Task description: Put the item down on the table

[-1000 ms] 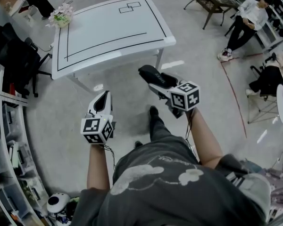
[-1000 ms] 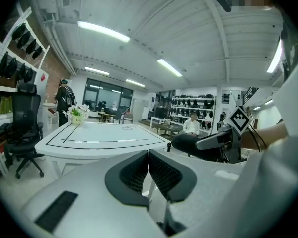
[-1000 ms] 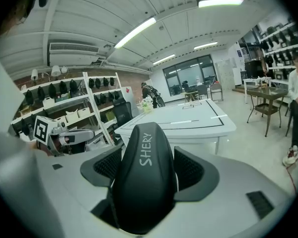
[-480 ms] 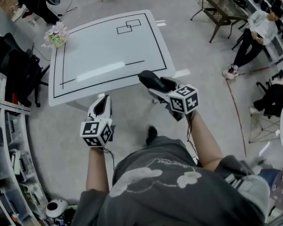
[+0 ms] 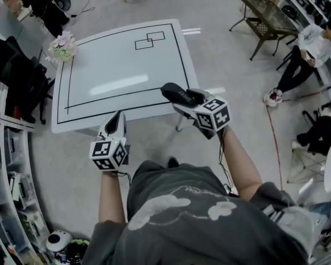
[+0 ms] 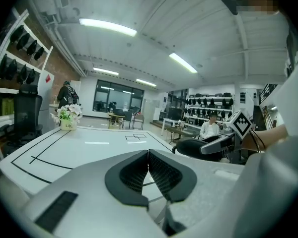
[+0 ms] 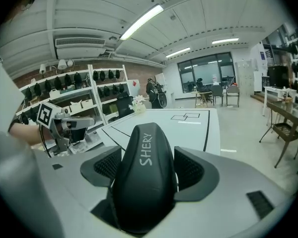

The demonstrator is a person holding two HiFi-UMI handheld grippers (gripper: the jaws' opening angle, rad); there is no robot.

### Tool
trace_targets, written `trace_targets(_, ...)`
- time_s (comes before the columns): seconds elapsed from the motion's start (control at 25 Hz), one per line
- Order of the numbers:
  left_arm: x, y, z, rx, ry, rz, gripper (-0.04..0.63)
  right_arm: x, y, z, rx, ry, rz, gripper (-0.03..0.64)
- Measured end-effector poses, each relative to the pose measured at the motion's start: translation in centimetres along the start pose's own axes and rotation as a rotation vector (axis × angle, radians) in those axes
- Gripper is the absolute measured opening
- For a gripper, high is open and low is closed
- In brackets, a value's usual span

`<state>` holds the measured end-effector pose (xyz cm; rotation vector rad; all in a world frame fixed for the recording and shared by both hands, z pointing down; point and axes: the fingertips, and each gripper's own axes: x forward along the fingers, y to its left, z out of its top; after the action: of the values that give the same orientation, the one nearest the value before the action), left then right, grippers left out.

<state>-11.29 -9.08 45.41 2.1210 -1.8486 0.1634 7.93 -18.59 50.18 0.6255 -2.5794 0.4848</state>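
Note:
A black oblong case [image 5: 175, 94] printed "SHERY" [image 7: 144, 177] sits between the jaws of my right gripper [image 5: 183, 99], which is shut on it. In the head view the case hangs in the air over the front right edge of the white table [image 5: 121, 65]. The table top carries black taped lines and two small overlapping rectangles [image 5: 149, 40]. My left gripper [image 5: 117, 120] is shut and empty, its tip just at the table's front edge. In the left gripper view the pads [image 6: 160, 175] meet, and the case [image 6: 196, 148] shows to the right.
A pot of flowers [image 5: 62, 46] stands at the table's far left corner. Black office chairs [image 5: 16, 76] and shelving [image 5: 11, 175] line the left side. A person [image 5: 309, 48] sits at the right near a dark low table [image 5: 267, 12].
The table has come closer under both grippers. The case was over bare floor; now it hangs over the table's front edge. Both grippers stay shut.

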Motion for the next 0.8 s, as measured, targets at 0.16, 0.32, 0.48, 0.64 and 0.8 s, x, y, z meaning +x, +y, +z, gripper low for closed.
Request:
trace_targets(0.16, 2.2, 0.1, 0.7, 0.013, 0.010, -0.008, 0.005, 1.3, -2.0, 0.9, -0.055, 0.025, 0.001, 0.330)
trace_targets(0.32, 4.7, 0.7, 1.3, 0.022, 0.016, -0.026, 0.005, 3.2, -3.4, 1.9, -0.114, 0.037, 0.001, 0.328)
trace_targets(0.48, 7.9, 2.5, 2.0, 0.016, 0.019, -0.039, 0.005, 5.3, -5.4, 3.2, -0.181, 0.078, -0.006, 0.328)
trace_targets(0.64, 12.1, 4.7, 3.4, 0.014, 0.023, -0.057, 0.005, 8.0, -9.1, 5.4, -0.261, 0.112, -0.023, 0.328)
trace_targets(0.8, 16.6, 6.7, 5.2, 0.025, 0.025, -0.082, 0.005, 10.7, -12.6, 7.1, -0.333, 0.180, -0.004, 0.328)
